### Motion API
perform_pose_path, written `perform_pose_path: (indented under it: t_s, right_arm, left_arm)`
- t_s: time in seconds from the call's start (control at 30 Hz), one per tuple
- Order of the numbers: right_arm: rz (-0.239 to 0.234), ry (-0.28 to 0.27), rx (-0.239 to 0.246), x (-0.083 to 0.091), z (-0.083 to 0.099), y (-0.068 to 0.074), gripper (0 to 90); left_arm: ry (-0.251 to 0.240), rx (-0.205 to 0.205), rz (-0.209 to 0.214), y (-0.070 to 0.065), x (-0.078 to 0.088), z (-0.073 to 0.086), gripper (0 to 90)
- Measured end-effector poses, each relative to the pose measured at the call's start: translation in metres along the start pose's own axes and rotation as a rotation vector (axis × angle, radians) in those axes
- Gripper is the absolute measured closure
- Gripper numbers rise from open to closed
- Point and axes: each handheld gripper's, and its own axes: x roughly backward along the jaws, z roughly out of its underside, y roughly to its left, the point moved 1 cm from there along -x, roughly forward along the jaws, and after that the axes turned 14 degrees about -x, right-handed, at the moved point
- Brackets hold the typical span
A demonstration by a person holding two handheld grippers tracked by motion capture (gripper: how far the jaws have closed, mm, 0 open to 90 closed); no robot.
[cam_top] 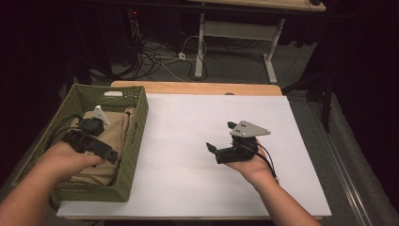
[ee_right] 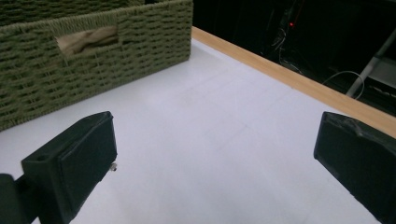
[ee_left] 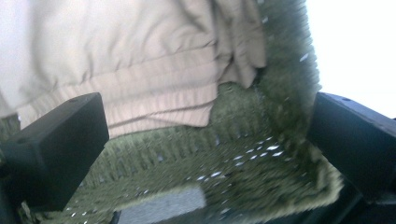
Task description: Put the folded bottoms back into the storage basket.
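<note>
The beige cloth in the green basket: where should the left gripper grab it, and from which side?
Probably the bunched ribbed hem of the beige cloth, coming down from above. Its stacked folds give the open left gripper a thick edge to pinch, and the green basket walls block any sideways approach.

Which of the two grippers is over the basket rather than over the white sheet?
The left gripper, above the beige cloth in the green basket; the right gripper hangs over the white sheet.
</note>
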Motion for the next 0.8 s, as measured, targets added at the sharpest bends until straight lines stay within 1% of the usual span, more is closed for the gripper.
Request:
perform_pose_path:
  t_s: [0.1,0.23,0.3,0.33,0.43,0.5,0.6,0.63,0.73,0.8]
  right_arm:
    - [0.019,0.006,-0.021,0.008,0.013,-0.011,0.3]
    - [0.045,0.004,-0.044,0.019,0.026,-0.023,0.4]
    - [0.058,0.003,-0.052,0.025,0.032,-0.028,0.3]
    - [0.064,0.003,-0.054,0.027,0.034,-0.03,0.4]
    - [0.09,0.012,-0.06,0.036,0.044,-0.037,0.3]
    - [0.115,0.013,-0.054,0.045,0.052,-0.04,0.3]
    - [0.137,0.02,-0.068,0.055,0.064,-0.046,0.3]
    - [0.144,0.02,-0.069,0.058,0.067,-0.047,0.3]
    - [0.163,0.019,-0.078,0.066,0.079,-0.05,0.4]
    - [0.169,0.014,-0.077,0.069,0.084,-0.05,0.4]
  left_arm:
    - [-0.009,-0.034,0.003,-0.013,0.001,-0.016,0.0]
    - [-0.007,-0.083,0.0,-0.03,0.003,-0.035,0.0]
    - [-0.013,-0.098,0.009,-0.037,0.003,-0.042,0.0]
    - [-0.011,-0.113,0.002,-0.042,0.003,-0.048,0.0]
    - [-0.01,-0.143,0.007,-0.052,0.001,-0.058,0.0]
    - [-0.013,-0.164,0.009,-0.06,-0.002,-0.065,0.0]
    - [-0.014,-0.197,0.02,-0.072,-0.009,-0.076,0.0]
    - [-0.015,-0.217,0.017,-0.077,-0.013,-0.08,0.0]
    - [-0.028,-0.248,0.038,-0.087,-0.024,-0.088,0.0]
    - [-0.035,-0.271,0.04,-0.093,-0.032,-0.093,0.0]
